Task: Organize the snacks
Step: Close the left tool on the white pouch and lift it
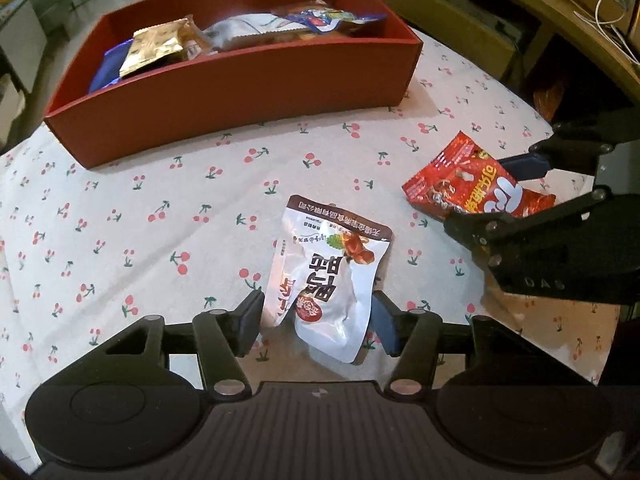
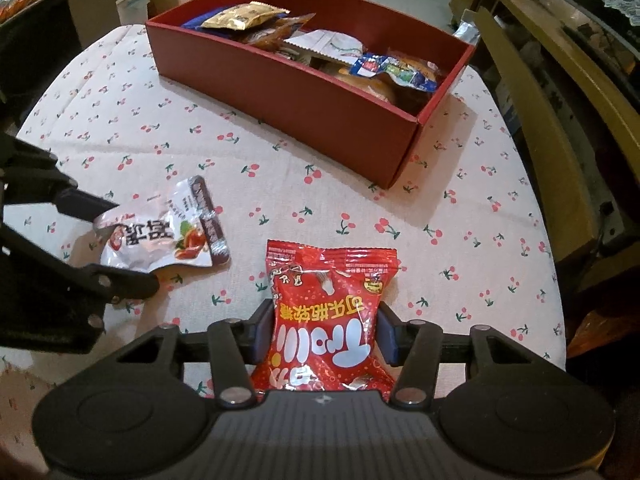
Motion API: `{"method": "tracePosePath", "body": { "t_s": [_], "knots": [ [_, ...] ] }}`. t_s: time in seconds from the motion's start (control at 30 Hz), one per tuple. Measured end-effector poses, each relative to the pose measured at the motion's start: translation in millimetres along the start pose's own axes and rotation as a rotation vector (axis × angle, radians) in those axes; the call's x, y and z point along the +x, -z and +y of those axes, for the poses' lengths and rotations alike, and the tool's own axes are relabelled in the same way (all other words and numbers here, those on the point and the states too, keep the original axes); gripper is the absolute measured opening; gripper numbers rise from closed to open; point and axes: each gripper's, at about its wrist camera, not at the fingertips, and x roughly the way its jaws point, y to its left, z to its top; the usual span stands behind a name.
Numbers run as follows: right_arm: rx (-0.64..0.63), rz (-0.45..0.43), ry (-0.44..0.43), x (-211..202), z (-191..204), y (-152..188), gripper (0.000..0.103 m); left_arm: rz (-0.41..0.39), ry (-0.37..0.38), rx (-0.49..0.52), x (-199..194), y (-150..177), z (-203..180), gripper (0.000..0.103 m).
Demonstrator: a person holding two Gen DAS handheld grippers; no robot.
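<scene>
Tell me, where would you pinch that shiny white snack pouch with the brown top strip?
Across its narrow lower end, from the near side. The white snack pouch lies flat with that end pointing toward the left gripper, whose fingers already flank both long edges; the puffy middle looks harder to pinch.

A white snack pouch (image 1: 326, 276) with a brown top band and red lettering lies crumpled on the table. Well apart to its right sits a puffy red candy bag (image 2: 330, 320). Behind both, an open red box (image 1: 240, 92) holds gold, blue and white packets.
</scene>
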Motion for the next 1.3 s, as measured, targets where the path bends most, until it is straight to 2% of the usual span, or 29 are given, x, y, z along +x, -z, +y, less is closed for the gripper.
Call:
{"method": "tracePosePath", "body": {
  "t_s": [0.6,1.3],
  "knots": [
    [0.025,-0.039,-0.006,-7.8,1.9,-9.7,0.067,-0.047,0.014,-0.068,-15.2,-4.5,11.5,0.064],
    [0.057,-0.105,-0.010,-20.9,9.8,-32.8,0.067,-0.138,-0.026,-0.118,-31.1,-7.7,15.8,0.064]
  ]
}}
